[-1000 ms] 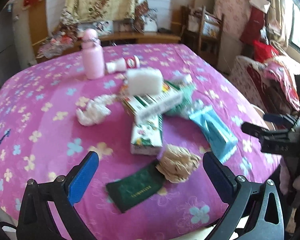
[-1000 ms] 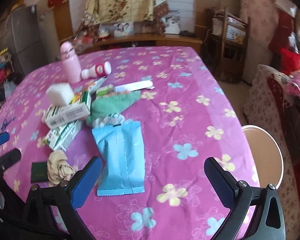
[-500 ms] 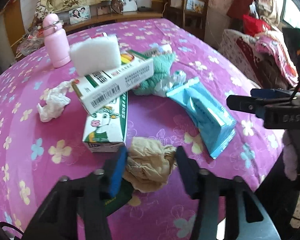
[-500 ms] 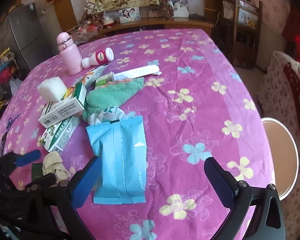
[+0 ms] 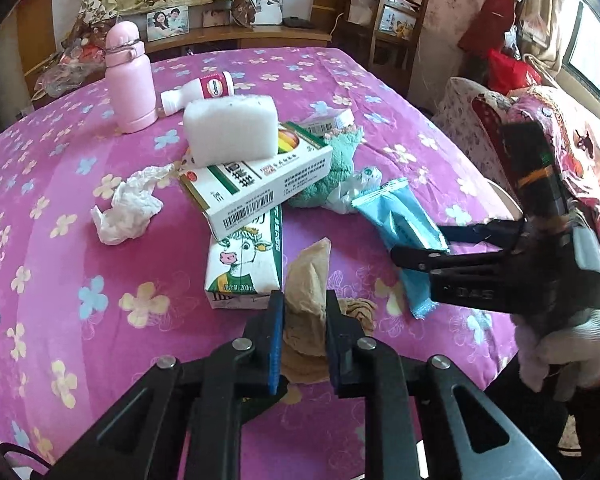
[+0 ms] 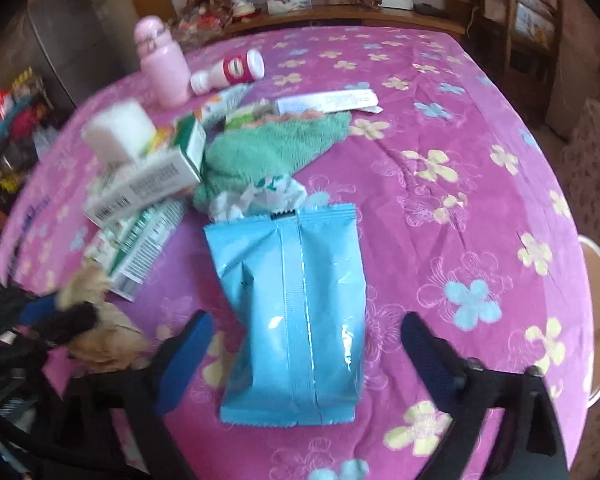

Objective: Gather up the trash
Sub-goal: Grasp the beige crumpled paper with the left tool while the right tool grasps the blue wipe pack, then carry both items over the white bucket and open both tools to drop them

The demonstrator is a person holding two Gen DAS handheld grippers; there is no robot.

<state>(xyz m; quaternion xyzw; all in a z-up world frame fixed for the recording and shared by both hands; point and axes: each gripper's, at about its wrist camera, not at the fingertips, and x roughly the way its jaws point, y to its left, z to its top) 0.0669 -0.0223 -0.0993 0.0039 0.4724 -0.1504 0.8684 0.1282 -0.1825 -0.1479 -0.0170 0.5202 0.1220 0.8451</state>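
My left gripper (image 5: 302, 320) is shut on a crumpled tan paper wad (image 5: 306, 276) near the front of the pink flowered table (image 5: 40, 272). The wad also shows in the right wrist view (image 6: 100, 344), blurred, between the left gripper's fingers. My right gripper (image 6: 304, 356) is open, its fingers on either side of a light blue plastic packet (image 6: 296, 312) lying flat; the packet also shows in the left wrist view (image 5: 400, 224). A crumpled white tissue (image 5: 124, 208) lies at the left.
A milk carton (image 5: 246, 268), a green-and-white box (image 5: 260, 184) with a white sponge (image 5: 230, 128) on it, a green cloth (image 6: 268, 152), a pink bottle (image 5: 130, 80) and a small white bottle (image 5: 204, 90) crowd the table's middle. A chair (image 5: 392, 28) stands behind.
My left gripper has closed on the tan paper wad and lifted it a little. My right gripper has moved down and forward so its open fingers flank the blue packet.
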